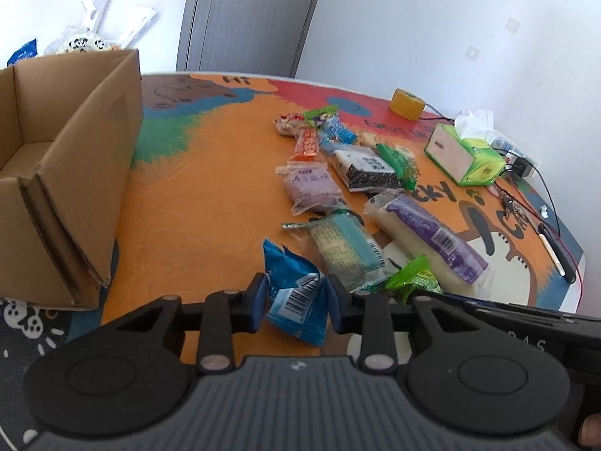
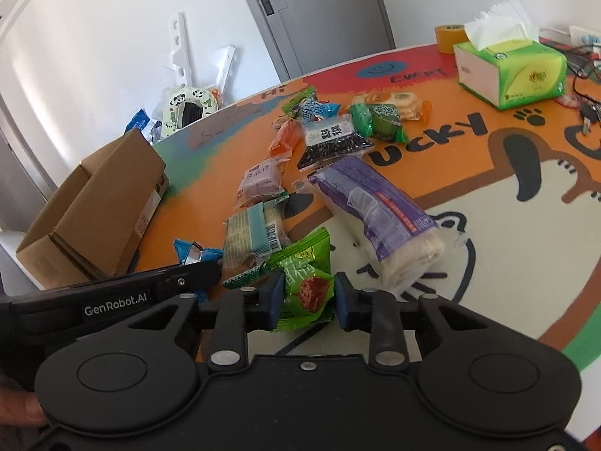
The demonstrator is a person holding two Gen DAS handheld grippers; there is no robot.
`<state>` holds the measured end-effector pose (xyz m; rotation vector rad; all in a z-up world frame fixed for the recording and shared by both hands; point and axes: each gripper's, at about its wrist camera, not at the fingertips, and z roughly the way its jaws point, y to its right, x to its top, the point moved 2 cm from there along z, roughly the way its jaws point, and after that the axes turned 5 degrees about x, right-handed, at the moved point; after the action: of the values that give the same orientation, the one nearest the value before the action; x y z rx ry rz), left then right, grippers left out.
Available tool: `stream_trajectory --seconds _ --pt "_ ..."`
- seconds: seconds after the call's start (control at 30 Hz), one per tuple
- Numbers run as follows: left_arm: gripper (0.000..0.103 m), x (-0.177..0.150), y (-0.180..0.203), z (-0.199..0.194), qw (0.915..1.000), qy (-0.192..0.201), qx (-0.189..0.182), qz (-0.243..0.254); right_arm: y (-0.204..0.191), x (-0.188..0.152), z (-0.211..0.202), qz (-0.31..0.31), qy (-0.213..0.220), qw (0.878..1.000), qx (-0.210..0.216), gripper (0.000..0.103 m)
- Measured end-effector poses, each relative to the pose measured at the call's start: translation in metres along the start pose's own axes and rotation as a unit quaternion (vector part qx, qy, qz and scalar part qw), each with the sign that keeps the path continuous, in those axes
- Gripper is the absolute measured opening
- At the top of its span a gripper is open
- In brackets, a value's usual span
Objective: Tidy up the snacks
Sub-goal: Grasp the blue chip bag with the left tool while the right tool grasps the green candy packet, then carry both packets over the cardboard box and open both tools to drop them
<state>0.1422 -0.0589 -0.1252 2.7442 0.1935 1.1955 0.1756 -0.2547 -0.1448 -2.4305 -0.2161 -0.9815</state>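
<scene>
Left gripper [image 1: 296,297]: its jaws are clamped on a blue snack packet [image 1: 291,300], one pad against each side, barcode face up. The packet sits at the near edge of the bench.
Right gripper [image 2: 307,295]: its jaws are pressed against a green snack packet [image 2: 306,282] with a red-brown round picture on it, near the front of the bench, just beside the long purple packet.
Bench [image 1: 210,173]: covered by a bright orange cartoon mat with red, green and cream patches.
Cardboard box [image 1: 64,173]: open-topped, at the left edge of the bench, well apart from the snack pile; its inside is mostly hidden from here.
Snack pile: loose in the middle of the bench, running from near edge to far side.
Long purple packet [image 1: 432,240]: largest, lying flat, right of the teal-and-cream packet [image 1: 345,251].
Small lilac packet [image 1: 311,188]: behind those, beside a black-and-white packet [image 1: 366,169].
Orange packet [image 1: 308,146]: farther back, among several green and blue packets.
Tissue box [image 1: 464,154]: green, toward the far right edge, a white tissue sticking up.
Tape roll [image 1: 405,103]: yellow, at the far edge behind the tissue box.
Cables [image 1: 541,203]: along the right edge.
</scene>
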Motion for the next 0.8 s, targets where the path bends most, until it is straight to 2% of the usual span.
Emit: stream_trajectory --seconds 0.17,0.3,0.43,0.63,0.8 --pt "0.031 0.004 -0.001 -0.016 0.9998 0.019 -0.001 -0.004 -0.008 0.0 -0.013 -0.002 0.015 1.0 0.01 0.029" --pt "0.031 0.008 -0.003 -0.036 0.9992 0.04 -0.005 -0.005 -0.018 0.005 -0.025 0.008 0.025 0.999 0.035 0.029" --pt "0.031 0.013 -0.009 -0.058 0.9979 0.064 -0.008 -0.009 -0.033 0.012 -0.035 -0.004 0.041 0.998 0.037 0.029" --pt "0.031 0.025 -0.022 -0.089 0.9947 0.102 0.003 -0.014 -0.057 0.02 -0.048 -0.011 0.053 0.996 0.065 0.029" --pt "0.031 0.03 -0.028 -0.102 0.9937 0.111 0.007 -0.017 -0.071 0.027 -0.053 -0.004 0.056 0.995 0.087 0.029"
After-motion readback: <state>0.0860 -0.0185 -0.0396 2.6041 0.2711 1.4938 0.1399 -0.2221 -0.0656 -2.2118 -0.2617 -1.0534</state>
